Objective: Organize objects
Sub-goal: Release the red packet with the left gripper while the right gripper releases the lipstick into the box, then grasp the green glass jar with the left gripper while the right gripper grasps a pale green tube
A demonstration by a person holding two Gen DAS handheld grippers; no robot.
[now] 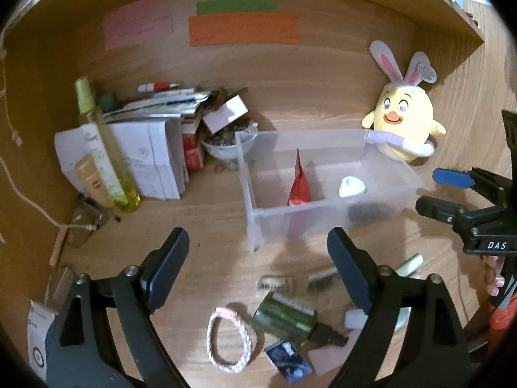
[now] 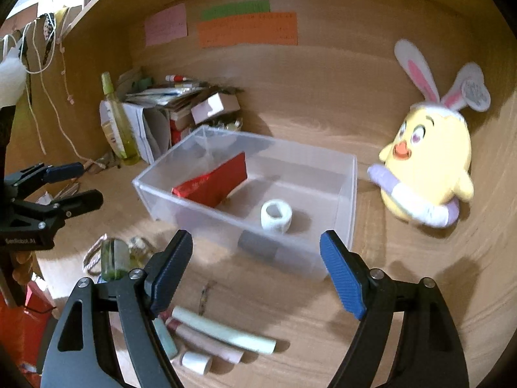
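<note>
2 items sit in the clear plastic bin (image 2: 345,194): a red foil packet (image 2: 213,182) and a white tape roll (image 2: 276,215). Left gripper (image 1: 258,268) and right gripper (image 2: 257,266): fingers spread, empty. Pastel tubes (image 2: 223,328), green glass bottle (image 1: 284,318) and braided cord loop (image 1: 229,339) remain loose on the counter (image 2: 404,291); roughly early stage.

The right hand-held gripper (image 1: 452,190) is showing "DAS" in white; the left hand-held gripper (image 2: 76,184) is bearing "GenRobot.AI", slightly blurred.
</note>
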